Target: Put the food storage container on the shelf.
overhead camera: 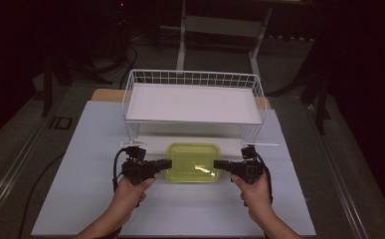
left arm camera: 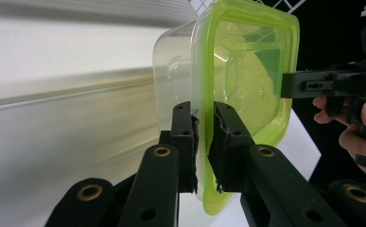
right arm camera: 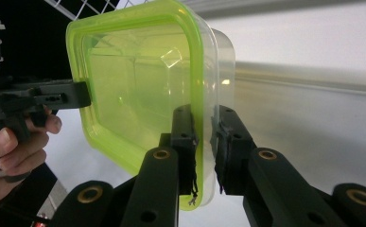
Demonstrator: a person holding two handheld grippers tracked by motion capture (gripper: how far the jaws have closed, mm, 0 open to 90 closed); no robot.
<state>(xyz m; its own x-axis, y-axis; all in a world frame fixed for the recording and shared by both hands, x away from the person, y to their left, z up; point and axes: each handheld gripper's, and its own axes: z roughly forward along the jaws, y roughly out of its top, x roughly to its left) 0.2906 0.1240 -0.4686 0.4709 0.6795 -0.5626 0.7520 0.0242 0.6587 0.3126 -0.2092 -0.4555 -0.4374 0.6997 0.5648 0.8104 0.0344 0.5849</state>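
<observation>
A clear box with a green lid (overhead camera: 193,162) sits low over the white counter (overhead camera: 80,199), just in front of a white wire basket (overhead camera: 192,79) whose shelf stands raised on wire legs. The left hand-held gripper (overhead camera: 166,164) pinches the lid's rim at the box's left end, and the right hand-held gripper (overhead camera: 219,164) pinches the rim at the opposite end. In the left gripper view the two black jaws are narrowed onto the green rim (left arm camera: 204,142), with the pads on either side of it; the right gripper view shows the same kind of bite on the far edge (right arm camera: 202,142). So both grippers are clamped on the box, each holding a thin lip rather than the body.

The step in hand looks like a two-handed carry, probably up into the basket or under its shelf; which of the two cannot be told.

To do it well, the hands should rise together and stay level with each other, since the box hangs between two small grips and a tilt would put a twist on the lid. Pulling the hands apart risks peeling the rim out of a jaw or popping the lid off the clear tub, so a slight inward pressure seems wiser. The basket's front wire edge is near, and the box should clear it before going forward.
</observation>
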